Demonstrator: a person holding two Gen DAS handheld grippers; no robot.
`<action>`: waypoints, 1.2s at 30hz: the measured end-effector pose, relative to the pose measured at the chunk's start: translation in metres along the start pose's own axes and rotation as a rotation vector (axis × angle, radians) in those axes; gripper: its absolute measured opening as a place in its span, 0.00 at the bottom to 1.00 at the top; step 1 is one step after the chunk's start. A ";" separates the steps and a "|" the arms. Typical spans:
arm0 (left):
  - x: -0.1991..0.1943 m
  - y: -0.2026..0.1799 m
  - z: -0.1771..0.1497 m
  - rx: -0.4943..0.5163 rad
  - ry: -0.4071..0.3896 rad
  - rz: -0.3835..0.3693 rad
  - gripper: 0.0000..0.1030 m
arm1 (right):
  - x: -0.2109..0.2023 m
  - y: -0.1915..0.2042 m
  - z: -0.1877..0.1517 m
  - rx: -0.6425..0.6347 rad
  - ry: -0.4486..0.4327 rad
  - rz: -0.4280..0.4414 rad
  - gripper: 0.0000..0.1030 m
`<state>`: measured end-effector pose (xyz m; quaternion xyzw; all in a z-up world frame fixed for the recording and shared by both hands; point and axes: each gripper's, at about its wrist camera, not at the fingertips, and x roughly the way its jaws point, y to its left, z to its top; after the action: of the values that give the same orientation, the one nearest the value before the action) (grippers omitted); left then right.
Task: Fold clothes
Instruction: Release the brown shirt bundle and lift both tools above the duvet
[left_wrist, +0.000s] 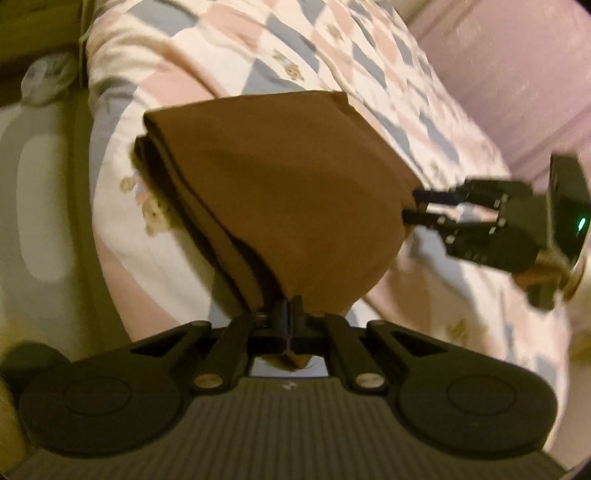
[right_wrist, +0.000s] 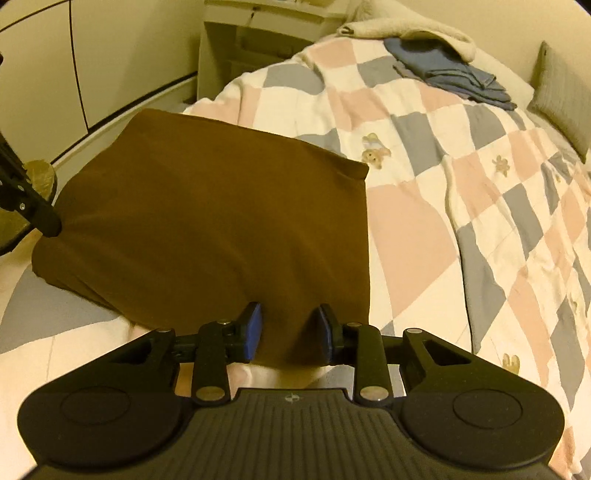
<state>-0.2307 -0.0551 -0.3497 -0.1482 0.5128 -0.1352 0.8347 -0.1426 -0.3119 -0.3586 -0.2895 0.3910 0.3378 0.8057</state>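
A folded brown garment (left_wrist: 295, 192) lies on the checkered quilt (left_wrist: 192, 62); it also shows in the right wrist view (right_wrist: 207, 221). My left gripper (left_wrist: 290, 314) is shut on the garment's near corner, and a bit of brown cloth pokes out behind the jaws. My right gripper (right_wrist: 288, 332) is open, its blue pads (right_wrist: 253, 330) standing either side of the garment's near edge. The right gripper also appears in the left wrist view (left_wrist: 415, 205), at the garment's right edge. The left gripper's finger (right_wrist: 40, 214) shows at the garment's left corner.
The pink, grey and white quilt (right_wrist: 461, 192) covers the bed. Folded blue clothes (right_wrist: 450, 74) and a cream towel (right_wrist: 410, 27) lie at the far end, by a pillow (right_wrist: 565, 96). A white cabinet (right_wrist: 255, 40) stands beyond the bed. The bed edge drops off at left.
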 end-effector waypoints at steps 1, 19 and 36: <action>-0.005 -0.003 0.000 0.031 0.001 0.050 0.00 | -0.003 0.001 0.001 -0.004 0.001 -0.008 0.29; 0.002 -0.027 0.027 -0.020 -0.044 0.177 0.03 | -0.035 -0.019 0.002 0.494 -0.100 -0.012 0.28; -0.212 -0.176 -0.021 0.134 -0.033 0.366 0.48 | -0.276 0.072 -0.025 0.987 -0.161 0.071 0.51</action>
<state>-0.3552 -0.1391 -0.1175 0.0012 0.5072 -0.0128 0.8617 -0.3376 -0.3740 -0.1586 0.1664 0.4505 0.1610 0.8622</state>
